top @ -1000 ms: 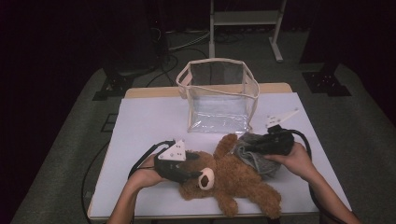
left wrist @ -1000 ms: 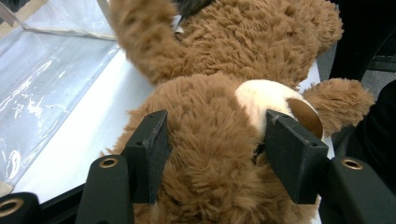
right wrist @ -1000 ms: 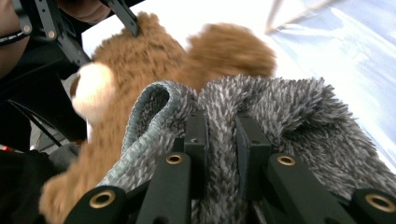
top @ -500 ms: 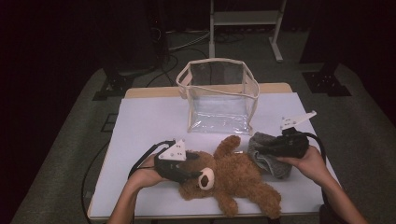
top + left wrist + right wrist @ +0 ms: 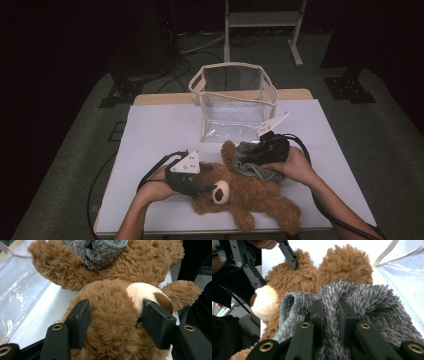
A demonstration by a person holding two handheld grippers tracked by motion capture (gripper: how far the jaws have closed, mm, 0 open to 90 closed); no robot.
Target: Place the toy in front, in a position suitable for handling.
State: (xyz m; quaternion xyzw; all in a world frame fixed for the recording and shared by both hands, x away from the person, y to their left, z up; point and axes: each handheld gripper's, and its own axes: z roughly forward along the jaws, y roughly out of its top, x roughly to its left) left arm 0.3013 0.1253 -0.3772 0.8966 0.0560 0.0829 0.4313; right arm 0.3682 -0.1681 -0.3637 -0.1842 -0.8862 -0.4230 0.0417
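With the bear (image 5: pixel 250 192) flat on the worktop (image 5: pixel 160 130), head clamped in left gripper (image 5: pixel 113 322) jaws — right gripper (image 5: pixel 330 315) jaws pinched on grey garment (image 5: pixel 362 302), bunched over the bear's arm. Dressing barely begun — bag (image 5: pixel 232 102) untouched.

Black grippers, left gripper (image 5: pixel 196 186), right gripper (image 5: pixel 250 156), brass screws, black fingers (image 5: pixel 79 322), grey plates, black cables

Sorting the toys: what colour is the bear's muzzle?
Cream, on the muzzle; clearest in the left gripper view.

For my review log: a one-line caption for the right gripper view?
Right claw pinches fuzzy grey garment lying against brown teddy bear.
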